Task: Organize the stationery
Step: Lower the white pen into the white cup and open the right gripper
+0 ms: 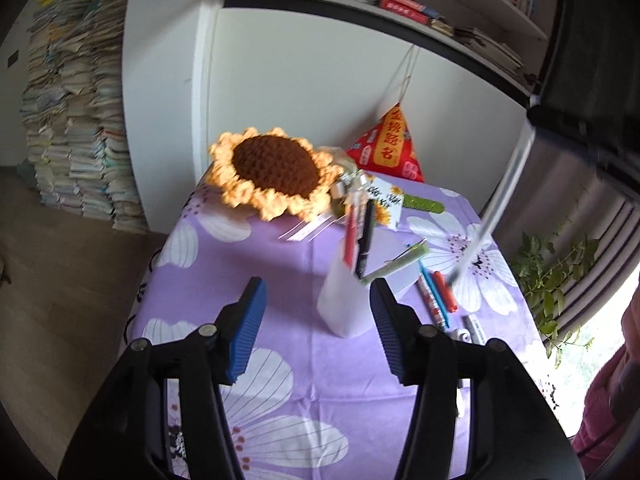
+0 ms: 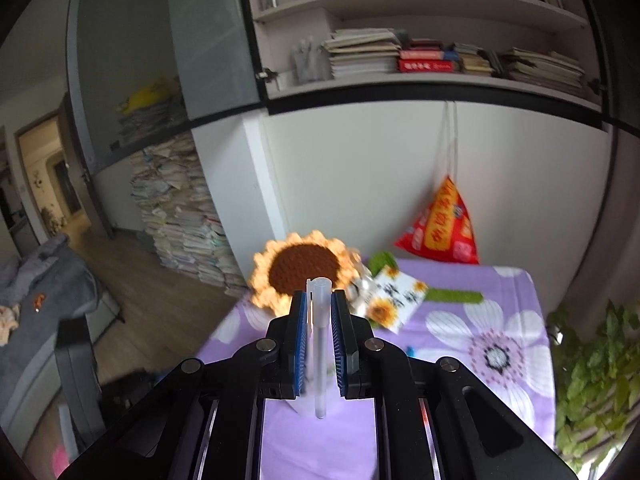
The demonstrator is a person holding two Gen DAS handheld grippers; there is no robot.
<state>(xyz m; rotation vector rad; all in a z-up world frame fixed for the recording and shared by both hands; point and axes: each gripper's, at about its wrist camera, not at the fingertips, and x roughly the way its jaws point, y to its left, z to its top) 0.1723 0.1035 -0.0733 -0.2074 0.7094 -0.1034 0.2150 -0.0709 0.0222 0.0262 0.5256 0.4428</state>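
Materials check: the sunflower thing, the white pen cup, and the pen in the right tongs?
Sunflower: crocheted yarn, matte; looped stitches show.
Pen cup: likely frosted plastic, translucent; the pens inside show faintly through its wall.
Pen in the right tongs: clear or frosted plastic, probably; background shows through the barrel.

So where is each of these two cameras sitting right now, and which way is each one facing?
Left wrist: sits behind the open left gripper, looking down over the purple floral tablecloth at the white pen holder and loose pens; only its blue-padded fingers show.
Right wrist: sits behind the right gripper, raised, facing the bookshelf; its jaws clamp a clear pen.
Shared: crocheted sunflower, red hanging bag, tablecloth, paper stacks.
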